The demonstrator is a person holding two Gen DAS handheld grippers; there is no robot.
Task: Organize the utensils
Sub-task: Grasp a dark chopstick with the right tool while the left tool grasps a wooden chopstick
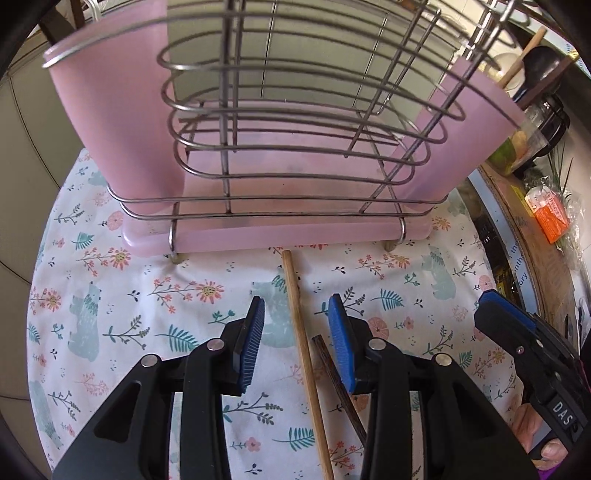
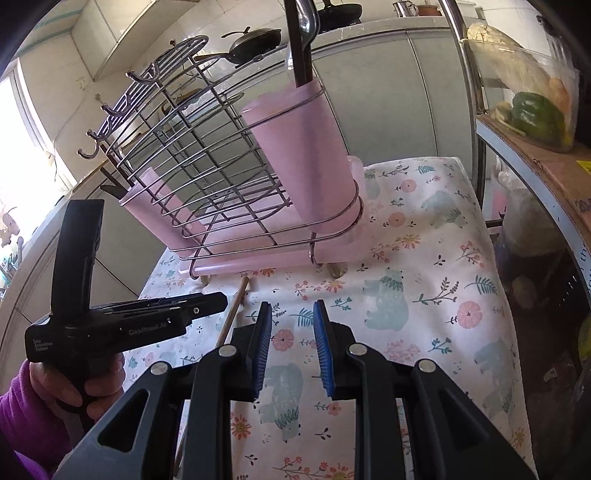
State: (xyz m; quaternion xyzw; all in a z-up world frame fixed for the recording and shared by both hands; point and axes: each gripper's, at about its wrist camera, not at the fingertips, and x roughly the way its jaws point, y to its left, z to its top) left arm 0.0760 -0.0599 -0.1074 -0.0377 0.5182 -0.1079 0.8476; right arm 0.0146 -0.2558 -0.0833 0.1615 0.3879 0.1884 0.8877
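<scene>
- Two chopsticks lie on the floral tablecloth point(image 1: 110, 280): a light wooden chopstick point(image 1: 301, 343) and a dark chopstick point(image 1: 338, 384), both loose, neither racked yet.
- Left gripper point(image 1: 295, 343) is tilted down over them, jaws parted, nothing pinched. Light stick runs between the pads; dark stick's tip sits just inside the right-hand pad. Judged: lined up to pinch one or both.
- Straight ahead of the left gripper: wire utensil rack point(image 1: 295, 147) on a pink drip tray point(image 1: 258, 236). Light stick's far end nearly touches the tray's front edge.
- Pink cups flank the rack; these look like the drop spots for utensils.
- Right gripper point(image 2: 291, 347) has jaws apart, nothing between them, only cloth below. It hangs to the right of the left gripper, probably waiting clear of the pick.
- Right wrist view: pink cup point(image 2: 306, 147) at the rack's near end already holds dark handles and a metal one point(image 2: 306, 18), standing up. Far cup point(image 2: 155, 195) holds dark pieces too.
- A hand point(image 2: 74, 384) in a purple sleeve point(image 2: 22, 424) holds the left tool.
- Risk guess: thin round sticks may roll or cross when pinched.
</scene>
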